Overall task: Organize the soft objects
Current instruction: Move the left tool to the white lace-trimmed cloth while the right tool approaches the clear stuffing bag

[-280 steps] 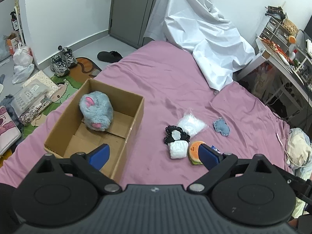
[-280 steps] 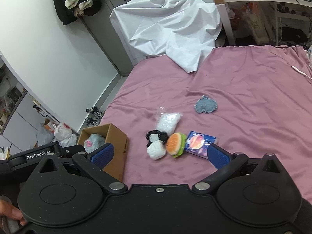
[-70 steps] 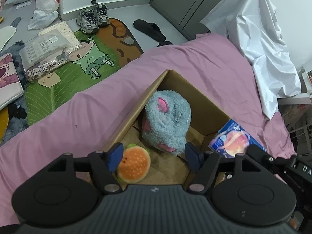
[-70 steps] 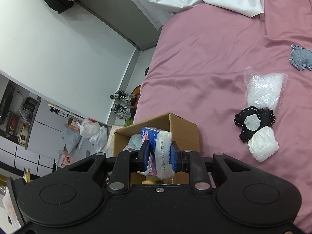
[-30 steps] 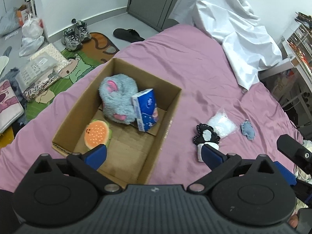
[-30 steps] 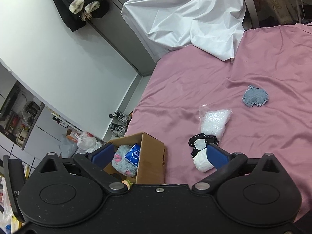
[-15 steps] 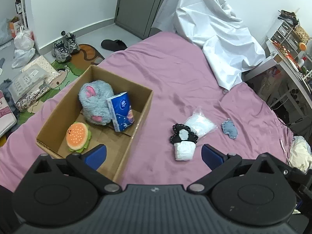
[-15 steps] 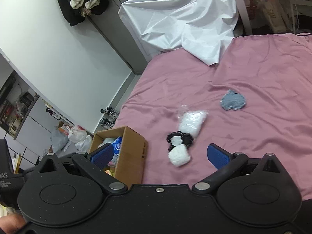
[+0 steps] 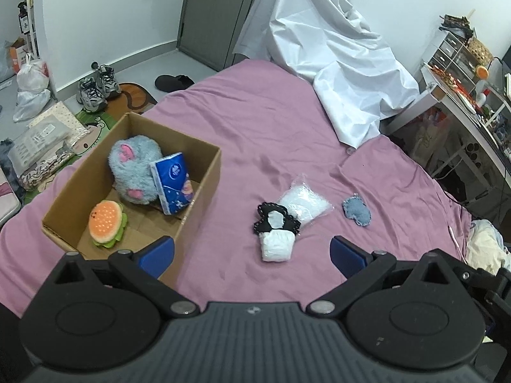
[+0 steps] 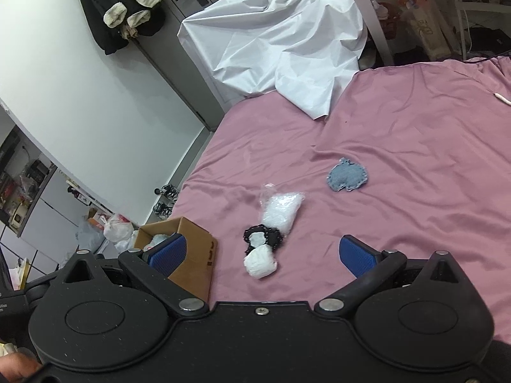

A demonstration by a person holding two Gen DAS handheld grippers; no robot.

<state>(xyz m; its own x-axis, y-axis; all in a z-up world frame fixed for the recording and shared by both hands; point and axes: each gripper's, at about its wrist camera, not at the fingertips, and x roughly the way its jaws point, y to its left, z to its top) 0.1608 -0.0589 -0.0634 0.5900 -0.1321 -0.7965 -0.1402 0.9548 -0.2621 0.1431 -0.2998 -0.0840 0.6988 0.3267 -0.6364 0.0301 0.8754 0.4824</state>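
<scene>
A cardboard box [image 9: 204,191] [image 10: 198,255] stands on the pink bed and holds a grey plush [image 9: 134,172], a blue tissue pack [image 9: 172,182] and a burger plush [image 9: 107,220]. On the bed to its right lie a white soft bundle [image 9: 277,245] [image 10: 260,265], a black-and-white piece [image 9: 274,221] [image 10: 263,239], a clear bag of white stuff [image 9: 305,204] [image 10: 281,207] and a blue denim piece [image 9: 357,212] [image 10: 348,178]. My left gripper [image 9: 252,252] and right gripper [image 10: 260,253] are both open and empty, held above the bed short of the white bundle.
A white sheet [image 9: 335,63] is heaped at the head of the bed. A desk with clutter [image 9: 463,79] stands to the right. Shoes [image 9: 95,87], bags and a mat lie on the floor to the left of the bed.
Both grippers have let go of the burger plush and tissue pack into the box, then pulled back and swung toward the items on the bed. Both are open and empty now.
</scene>
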